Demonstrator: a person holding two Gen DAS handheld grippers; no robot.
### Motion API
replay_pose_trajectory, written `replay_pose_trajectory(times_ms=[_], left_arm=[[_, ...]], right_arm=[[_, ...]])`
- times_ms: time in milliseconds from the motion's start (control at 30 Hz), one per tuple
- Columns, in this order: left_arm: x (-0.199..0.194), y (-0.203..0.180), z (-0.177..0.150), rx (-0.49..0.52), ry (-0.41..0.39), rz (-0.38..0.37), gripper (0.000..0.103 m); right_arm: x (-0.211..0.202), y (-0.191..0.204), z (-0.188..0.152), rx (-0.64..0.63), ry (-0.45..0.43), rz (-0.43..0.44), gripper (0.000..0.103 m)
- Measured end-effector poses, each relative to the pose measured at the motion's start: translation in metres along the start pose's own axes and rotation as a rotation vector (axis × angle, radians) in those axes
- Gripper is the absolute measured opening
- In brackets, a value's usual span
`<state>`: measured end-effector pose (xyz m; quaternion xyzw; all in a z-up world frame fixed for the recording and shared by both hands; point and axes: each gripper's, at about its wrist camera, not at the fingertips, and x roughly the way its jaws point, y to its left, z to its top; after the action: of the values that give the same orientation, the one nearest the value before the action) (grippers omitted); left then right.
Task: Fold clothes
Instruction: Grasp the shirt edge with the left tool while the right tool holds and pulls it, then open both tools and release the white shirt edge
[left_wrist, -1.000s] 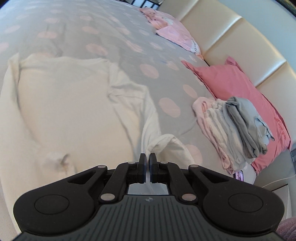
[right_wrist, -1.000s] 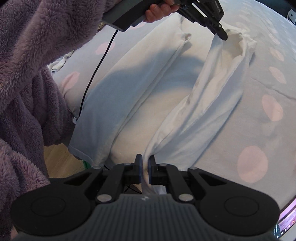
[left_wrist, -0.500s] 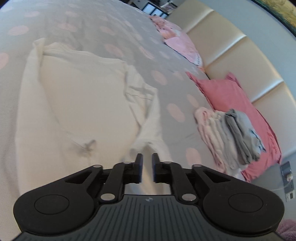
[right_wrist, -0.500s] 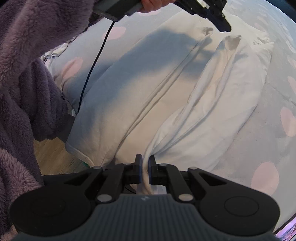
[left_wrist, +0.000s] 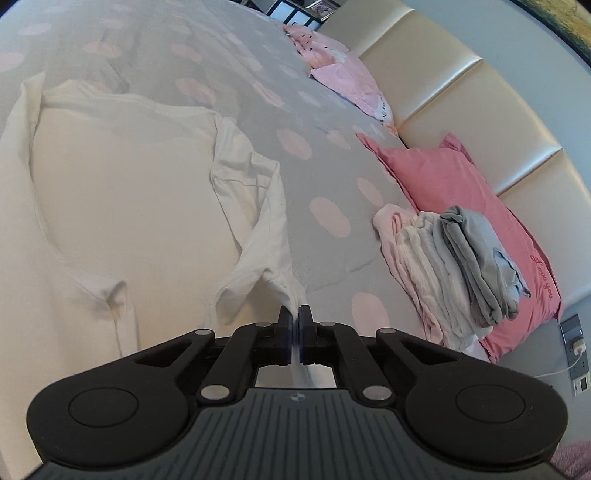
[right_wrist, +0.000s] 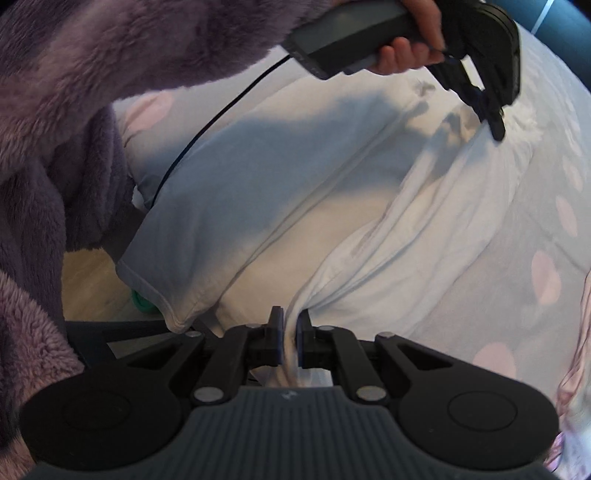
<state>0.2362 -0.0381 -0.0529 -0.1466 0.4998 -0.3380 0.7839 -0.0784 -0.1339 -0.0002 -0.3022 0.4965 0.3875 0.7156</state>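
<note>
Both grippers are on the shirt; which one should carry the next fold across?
Probably the left gripper: it pinches the white cotton shirt at its sleeve, lying off the body. The right gripper clamps the hem.

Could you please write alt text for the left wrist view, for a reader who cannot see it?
The left gripper is shut on the edge of a white shirt lying flat on a grey bedspread with pink spots. To the right, a stack of folded clothes rests against a pink pillow by a cream headboard.
</note>
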Motion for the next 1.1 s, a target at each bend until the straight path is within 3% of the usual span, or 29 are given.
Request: replay_pose_trajectory(times_ms=[133,200,267,400,567,767,900,1100], left_arm=[[0.003,0.026,-0.012,-0.056,0.019,0.061,0.001],[0.005,0.037,-0.019,-0.086,0.024,0.085,0.001],[0.004,0.045,-0.022,-0.113,0.024,0.099,0.002],[-0.007,0.043,-0.026,-0.080,0.030,0.136,0.002],[-0.034,0.036,-0.044,-0.029,0.025,0.168,0.003],[-0.069,0.012,-0.087,-0.001,0.059,0.135,0.014],[-0.085,-0.010,-0.127,0.010,0.095,0.106,0.019],[-0.102,-0.044,-0.194,0.030,0.157,0.069,0.035]], right_arm=[[0.001,0.017,-0.003,-0.080,-0.001,-0.033,0.013],[-0.001,0.024,-0.005,-0.093,-0.001,0.002,0.025],[-0.004,0.029,-0.008,-0.076,0.008,0.079,0.024],[-0.010,0.034,-0.015,-0.072,0.009,0.105,0.024],[-0.018,0.009,-0.031,0.024,-0.021,0.097,0.028],[-0.013,0.000,-0.057,0.081,-0.054,0.078,0.029],[-0.010,-0.006,-0.074,0.119,-0.076,0.065,0.030],[-0.004,-0.009,-0.097,0.169,-0.099,0.053,0.033]])
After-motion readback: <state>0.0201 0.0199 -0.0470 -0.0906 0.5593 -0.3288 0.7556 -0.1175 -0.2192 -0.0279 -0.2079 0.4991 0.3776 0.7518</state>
